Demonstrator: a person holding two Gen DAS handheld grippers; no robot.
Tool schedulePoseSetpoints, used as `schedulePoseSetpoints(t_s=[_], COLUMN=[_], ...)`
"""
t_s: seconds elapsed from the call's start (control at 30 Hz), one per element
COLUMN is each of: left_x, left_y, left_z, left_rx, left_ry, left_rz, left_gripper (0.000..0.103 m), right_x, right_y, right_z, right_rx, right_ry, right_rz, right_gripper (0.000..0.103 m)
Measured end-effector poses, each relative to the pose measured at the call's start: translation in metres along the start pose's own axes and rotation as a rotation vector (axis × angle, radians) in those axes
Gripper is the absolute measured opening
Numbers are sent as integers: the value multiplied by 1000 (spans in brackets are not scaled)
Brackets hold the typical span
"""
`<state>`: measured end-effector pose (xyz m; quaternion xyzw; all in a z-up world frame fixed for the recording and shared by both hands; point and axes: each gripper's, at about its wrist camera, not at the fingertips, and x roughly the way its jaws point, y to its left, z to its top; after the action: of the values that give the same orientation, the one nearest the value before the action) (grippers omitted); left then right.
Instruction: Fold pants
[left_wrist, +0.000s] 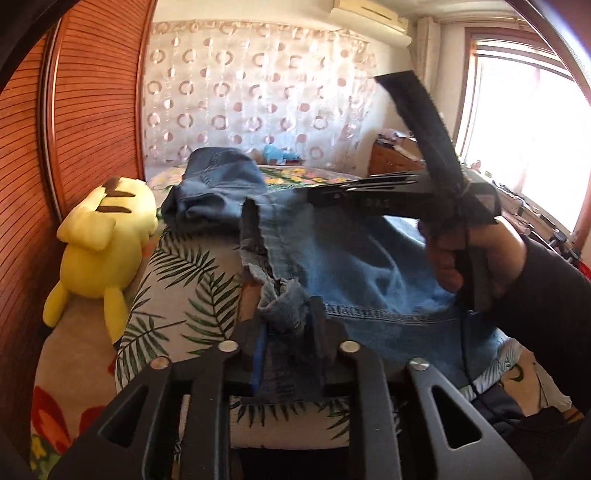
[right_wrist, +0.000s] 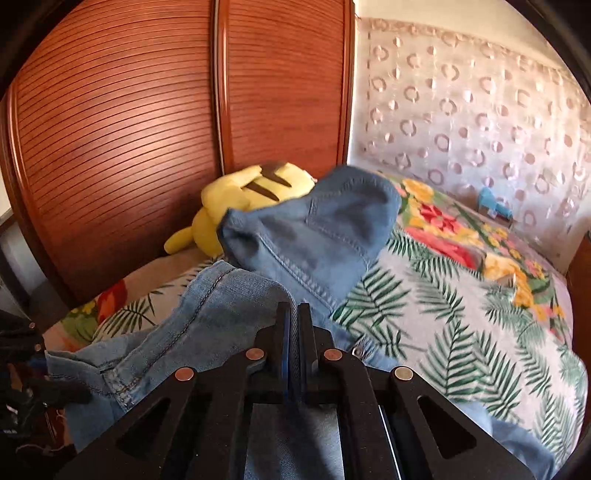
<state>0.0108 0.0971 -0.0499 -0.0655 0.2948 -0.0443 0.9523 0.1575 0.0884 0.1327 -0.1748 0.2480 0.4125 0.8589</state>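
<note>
Faded blue denim pants (right_wrist: 306, 236) lie bunched on the bed with the leaf-and-flower print cover (right_wrist: 461, 314), part draped over the near edge; left black two-finger gripper (left_wrist: 286, 332) pinches a frayed hem of the pants, jaws narrow with cloth between them. Right black two-finger gripper (right_wrist: 294, 317) has its jaws pressed together, a thin fold of denim seemingly caught between; person's right hand (left_wrist: 476, 254) grips its handle above the fabric. Yellow plush toy (left_wrist: 103, 236) lies beside the pants, against the slatted brown wooden wardrobe doors (right_wrist: 147, 122).
</note>
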Motion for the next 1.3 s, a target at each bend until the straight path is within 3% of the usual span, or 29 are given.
schedulePoseSetpoints(t_s=[0.07,0.1,0.17,0.23,0.27,0.43,0.57,0.63,0.77,0.9,1.0,1.13,1.2,1.23,1.3], left_x=[1,0,-1,1,2,6,16,20,31,46,55,53,47,44,37], left_y=[1,1,1,0,0,-5,-4,-3,0,2,1,0,-3,-4,-6], left_z=[1,0,0,2,3,5,1,0,-5,-10,-16,-18,-17,-16,-15], left_rx=[-17,-20,-17,-15,-17,10,21,21,12,3,10,21,38,51,65], left_ry=[9,6,-9,-5,-8,-16,2,14,51,106,157,156,142,130,112], left_rz=[-1,-3,-1,8,9,2,9,5,-2,13,23,20,12,11,5], left_gripper=[41,48,50,60,67,70,70,67,53,51,51,50,29,27,10], right_x=[-6,-8,-18,-28,-33,-63,-96,-112,-132,-137,-133,-140,-139,-139,-140], right_y=[-3,-4,-5,-6,-8,-27,-53,-68,-93,-113,-120,-123,-124,-124,-124], right_z=[0,1,-2,-6,-9,-34,-73,-100,-150,-187,-195,-193,-196,-196,-196], right_rx=[19,29,28,26,31,74,165,217,286,350,384,408,412,418,419], right_ry=[7,12,11,-6,-18,-44,-50,-40,2,56,79,62,73,76,73], right_rz=[-3,-2,-15,-5,-11,-67,-99,-126,-215,-265,-275,-294,-275,-273,-285], right_gripper=[3,8,22,47,53,55,55,55,55,55,55,55,55,55,55])
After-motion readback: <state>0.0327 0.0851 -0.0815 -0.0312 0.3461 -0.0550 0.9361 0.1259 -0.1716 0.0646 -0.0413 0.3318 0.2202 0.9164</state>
